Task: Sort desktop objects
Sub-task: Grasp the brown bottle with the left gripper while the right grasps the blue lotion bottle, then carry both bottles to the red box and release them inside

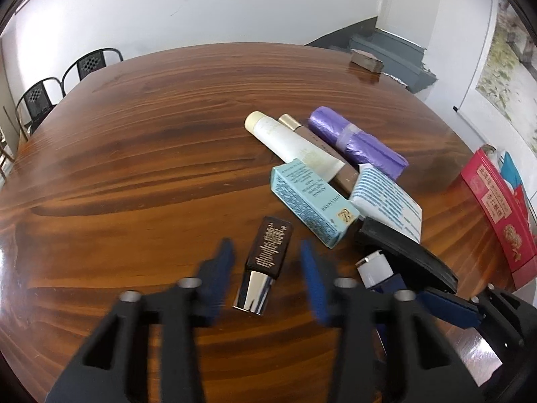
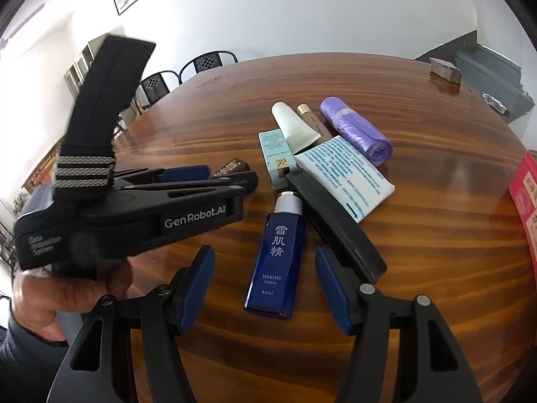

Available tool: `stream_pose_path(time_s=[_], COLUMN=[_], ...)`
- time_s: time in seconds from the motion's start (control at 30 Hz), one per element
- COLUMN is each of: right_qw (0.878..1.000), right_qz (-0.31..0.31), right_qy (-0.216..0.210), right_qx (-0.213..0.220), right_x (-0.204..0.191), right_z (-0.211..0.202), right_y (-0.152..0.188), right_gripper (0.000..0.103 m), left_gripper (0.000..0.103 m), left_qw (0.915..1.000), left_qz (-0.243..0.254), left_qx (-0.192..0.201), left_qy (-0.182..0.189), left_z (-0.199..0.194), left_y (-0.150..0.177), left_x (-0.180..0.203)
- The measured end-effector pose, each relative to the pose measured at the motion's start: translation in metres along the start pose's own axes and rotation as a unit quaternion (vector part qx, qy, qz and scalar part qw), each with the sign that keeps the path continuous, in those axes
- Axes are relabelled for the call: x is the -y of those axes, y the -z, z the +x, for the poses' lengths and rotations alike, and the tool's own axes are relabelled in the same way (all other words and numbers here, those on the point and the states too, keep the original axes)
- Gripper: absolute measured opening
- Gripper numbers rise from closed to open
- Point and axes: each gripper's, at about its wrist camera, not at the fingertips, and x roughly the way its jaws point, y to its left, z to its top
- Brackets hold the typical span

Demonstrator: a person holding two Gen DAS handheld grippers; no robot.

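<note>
A dark brown cosmetic bottle [image 1: 265, 268] with a silver cap lies on the wooden table [image 1: 134, 154]. It sits between the blurred blue fingers of my left gripper [image 1: 265, 247], with a gap on each side, so the gripper is open. A dark blue lotion bottle [image 2: 277, 262] with a silver neck lies between the fingers of my right gripper [image 2: 265, 253], which is open and not touching it. The right wrist view shows the left gripper [image 2: 214, 174] from the side, held by a hand [image 2: 50, 299], with the brown bottle's end [image 2: 231, 167] showing past it.
Behind the bottles lie a light blue box [image 1: 312, 201], a white tube [image 1: 292, 141], a brown tube [image 1: 322, 147], a purple bag roll [image 1: 355, 141], a white printed packet [image 1: 386, 198] and a long black case [image 1: 402, 252]. A red box [image 1: 496, 211] stands at the right edge.
</note>
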Motion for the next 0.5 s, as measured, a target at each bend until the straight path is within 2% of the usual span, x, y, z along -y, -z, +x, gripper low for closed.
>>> stream_pose_path(time_s=[0.07,0.13,0.27,0.33,0.4,0.5], right_qw=[1.0,1.0,0.999,0.998,0.997,0.997], right_qz=[-0.003,-0.007,-0.026,-0.036,-0.042,-0.035], right_qy=[0.006,0.012,0.04,0.053,0.064,0.07], right_qx=[-0.009,-0.008,-0.015,-0.018,-0.019,-0.017], right_x=[-0.001,-0.001,-0.004,-0.005,-0.005,-0.005], right_z=[0.006,0.007,0.012,0.015,0.017,0.014], right_y=[-0.001,-0.003,-0.006,-0.008,-0.01,-0.009], right_gripper=[0.061,0.059,0.053,0.049,0.038,0.032], left_gripper=[0.023,0.022,0.022,0.022,0.022,0.022], left_qw=[0.9999,0.9996,0.9995,0.9991,0.9987,0.9976], left_qz=[-0.007,-0.011,-0.005,-0.003,-0.009,-0.02], left_qx=[-0.001,0.002,0.025,0.037,0.042,0.057], left_qy=[0.012,0.025,0.019,0.019,0.026,0.033], left_z=[-0.003,-0.005,-0.016,-0.023,-0.027,-0.038], left_y=[0.003,0.001,0.0,0.0,0.0,0.002], left_x=[-0.002,-0.002,0.002,0.003,0.001,-0.004])
